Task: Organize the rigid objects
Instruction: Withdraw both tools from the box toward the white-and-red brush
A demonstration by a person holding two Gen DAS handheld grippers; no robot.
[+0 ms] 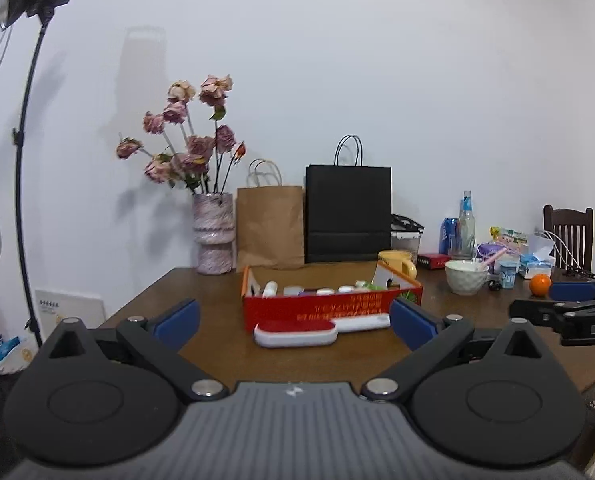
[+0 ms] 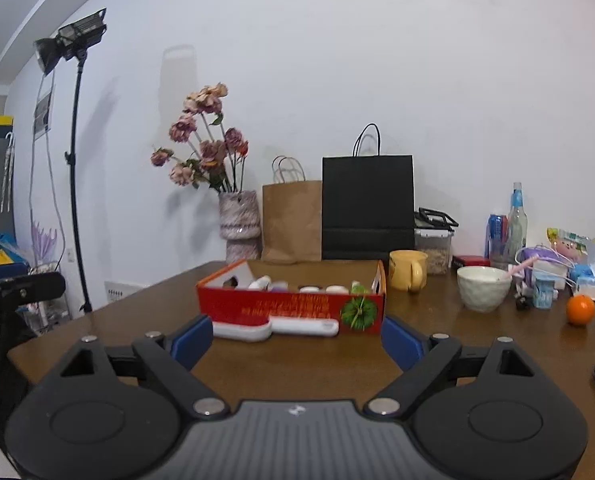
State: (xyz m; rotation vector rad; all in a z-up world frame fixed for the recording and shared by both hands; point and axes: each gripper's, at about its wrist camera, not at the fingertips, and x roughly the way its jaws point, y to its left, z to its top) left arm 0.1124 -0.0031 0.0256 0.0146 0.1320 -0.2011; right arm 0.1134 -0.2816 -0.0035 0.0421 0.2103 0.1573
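Both grippers hang over the near edge of a brown table point(image 1: 145, 300), pointing at a red box point(image 1: 329, 308) in the middle of it. The left gripper point(image 1: 295, 320) has its jaws spread wide with nothing between the blue pads, and the right gripper point(image 2: 296, 338) is the same, wide and empty. From the left camera you can spot the right one poking in at the far right edge.

The box is open on top and has a row of small bottles point(image 2: 297, 286) standing inside, white caps mostly, can't read any labels. Right up against the box's front wall lie 2 flat cases: a red and white case point(image 1: 295, 332) nearer the grippers and a white case point(image 1: 363, 322) touching the box just behind it. Neither gripper touches them.

Behind the box there's a yellow mug point(image 2: 408, 275), then a brown bag point(image 1: 269, 226) and a black bag point(image 1: 347, 214) leaning on the wall, plus a vase point(image 1: 213, 234) of dried roses to their left. Off to the right sits a white bowl point(image 2: 483, 288) with a pink spoon in it, and an orange point(image 2: 580, 309) near the clutter of bottles and packets. A light stand point(image 1: 23, 152) stands left of the table.
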